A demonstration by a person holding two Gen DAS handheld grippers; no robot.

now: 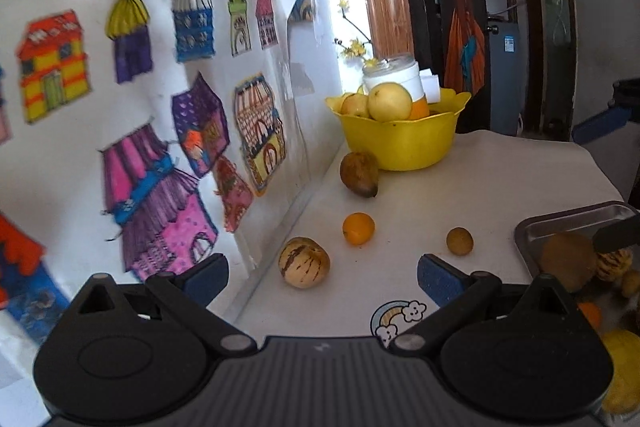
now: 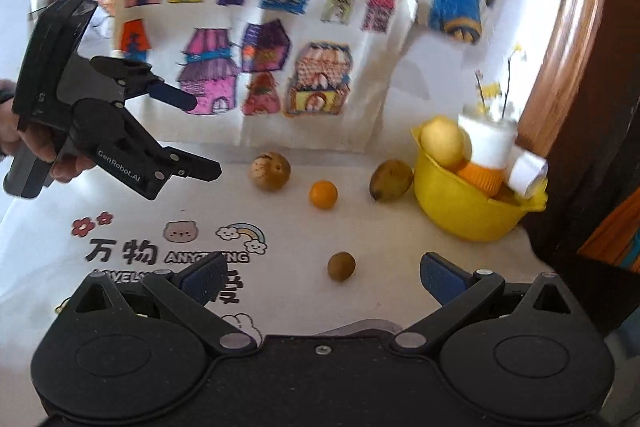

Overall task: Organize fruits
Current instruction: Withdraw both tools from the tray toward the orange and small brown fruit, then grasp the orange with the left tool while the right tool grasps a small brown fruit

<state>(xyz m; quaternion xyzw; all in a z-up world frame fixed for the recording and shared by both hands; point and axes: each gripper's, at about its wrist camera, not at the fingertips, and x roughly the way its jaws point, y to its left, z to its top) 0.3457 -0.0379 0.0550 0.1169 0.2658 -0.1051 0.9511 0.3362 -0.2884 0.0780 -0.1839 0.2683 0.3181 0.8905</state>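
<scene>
1. Both tools are released and hold nothing: the left gripper (image 1: 322,277) hangs above the table (image 1: 460,183) with its jaws spread, and the right gripper (image 2: 322,277) stands equally wide over the near edge.
2. Four loose fruits wait on the table: a striped melon (image 1: 304,261) nearest the poster wall, a small orange (image 1: 358,228) beyond it, a brown pear-shaped fruit (image 1: 359,173) just beside the yellow bowl (image 1: 400,143), and a little brown round fruit (image 2: 341,266) near the right gripper.
3. A metal tray (image 1: 576,223) on the right already holds several fruits, so that is probably the destination.
4. To do it well, I would take the little brown fruit first, straddling it squarely and closing gently so it cannot roll.
5. Readable writing: "GenRobot.AI" on the left tool; "万物" and "ANYTHING", partly hidden, on the table cover.
</scene>
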